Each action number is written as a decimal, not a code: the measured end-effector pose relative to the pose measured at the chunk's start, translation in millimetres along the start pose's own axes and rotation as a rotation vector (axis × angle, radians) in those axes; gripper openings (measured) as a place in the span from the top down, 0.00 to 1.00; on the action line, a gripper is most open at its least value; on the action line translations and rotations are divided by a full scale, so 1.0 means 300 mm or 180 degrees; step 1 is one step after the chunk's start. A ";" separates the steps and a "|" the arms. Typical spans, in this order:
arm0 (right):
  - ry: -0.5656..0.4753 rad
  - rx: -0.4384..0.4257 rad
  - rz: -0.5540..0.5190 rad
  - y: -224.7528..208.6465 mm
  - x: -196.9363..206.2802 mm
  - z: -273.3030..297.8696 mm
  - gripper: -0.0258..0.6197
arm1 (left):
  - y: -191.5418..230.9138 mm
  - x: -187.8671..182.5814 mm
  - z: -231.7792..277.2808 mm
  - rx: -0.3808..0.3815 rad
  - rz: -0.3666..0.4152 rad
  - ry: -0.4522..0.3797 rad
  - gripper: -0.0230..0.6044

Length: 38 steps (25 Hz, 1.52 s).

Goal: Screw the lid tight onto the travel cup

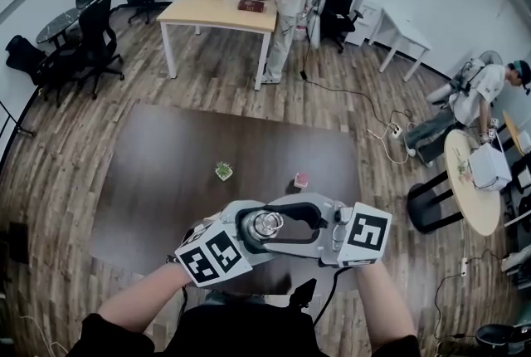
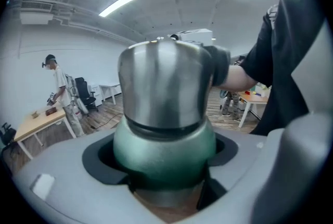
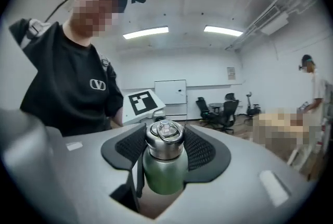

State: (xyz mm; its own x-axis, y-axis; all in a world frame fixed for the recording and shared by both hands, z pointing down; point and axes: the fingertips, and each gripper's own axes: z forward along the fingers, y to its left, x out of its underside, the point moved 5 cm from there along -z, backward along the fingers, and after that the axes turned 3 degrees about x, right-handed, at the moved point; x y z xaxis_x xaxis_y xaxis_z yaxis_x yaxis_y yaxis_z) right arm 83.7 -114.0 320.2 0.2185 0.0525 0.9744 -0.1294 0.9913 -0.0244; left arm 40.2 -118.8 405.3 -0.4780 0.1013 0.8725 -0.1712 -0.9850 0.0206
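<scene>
Above the near edge of the dark table I hold a travel cup (image 1: 265, 225) between both grippers. Its green body (image 2: 164, 147) sits between the jaws of my left gripper (image 2: 164, 160), which is shut on it; the steel lid (image 2: 164, 82) rises beyond. In the right gripper view the lid (image 3: 165, 138), with a ring on top, lies between the black ribbed pads (image 3: 200, 150) of my right gripper (image 3: 165, 147), which closes on it from the side. The green body (image 3: 165, 173) shows below the lid. In the head view the left gripper (image 1: 249, 241) and right gripper (image 1: 282, 222) meet at the cup.
The dark brown table (image 1: 166, 173) carries a small green object (image 1: 223, 172) and a small pink one (image 1: 300, 180). A person stands at a light wooden table (image 1: 217, 7) at the back. Another sits by a round table (image 1: 473, 189) at the right. Office chairs (image 1: 91, 31) stand at the left.
</scene>
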 end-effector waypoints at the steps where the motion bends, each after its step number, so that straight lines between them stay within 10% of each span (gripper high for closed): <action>1: -0.0041 0.0307 0.0056 -0.007 0.006 0.010 0.59 | 0.022 0.008 0.000 -0.0125 -0.0068 0.0010 0.33; 6: -0.0268 0.1936 0.0538 -0.001 0.035 0.053 0.59 | 0.089 0.035 0.012 -0.0543 -0.0170 0.0079 0.33; 10: -0.0274 0.2386 0.0673 0.016 0.055 0.063 0.59 | 0.082 0.048 0.031 -0.0486 -0.0221 0.0057 0.33; 19: -0.0074 0.0211 0.0009 0.031 -0.012 -0.041 0.56 | 0.014 -0.012 -0.011 0.0187 0.0149 0.0002 0.33; 25: 0.0117 -0.0250 -0.0245 0.033 -0.020 -0.009 0.58 | -0.041 -0.013 -0.004 0.0324 0.0232 0.0042 0.33; 29: -0.0003 0.0358 -0.0098 0.000 -0.009 0.023 0.58 | 0.024 -0.006 -0.016 0.0022 0.0030 -0.0013 0.33; 35: -0.0134 0.2188 0.0415 0.005 0.006 0.088 0.59 | 0.096 0.031 -0.012 -0.0534 -0.0176 -0.0007 0.33; 38: -0.0140 0.2263 0.0344 0.011 0.018 0.090 0.58 | 0.094 0.024 -0.006 -0.0460 -0.0184 -0.0056 0.33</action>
State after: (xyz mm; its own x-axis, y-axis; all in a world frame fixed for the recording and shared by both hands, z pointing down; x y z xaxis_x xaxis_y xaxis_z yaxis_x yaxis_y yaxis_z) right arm 58.3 -113.8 331.4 0.1317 0.1263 0.9832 -0.7498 0.6615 0.0155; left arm 30.3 -145.7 411.4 -0.4489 0.1536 0.8803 -0.3208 -0.9471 0.0017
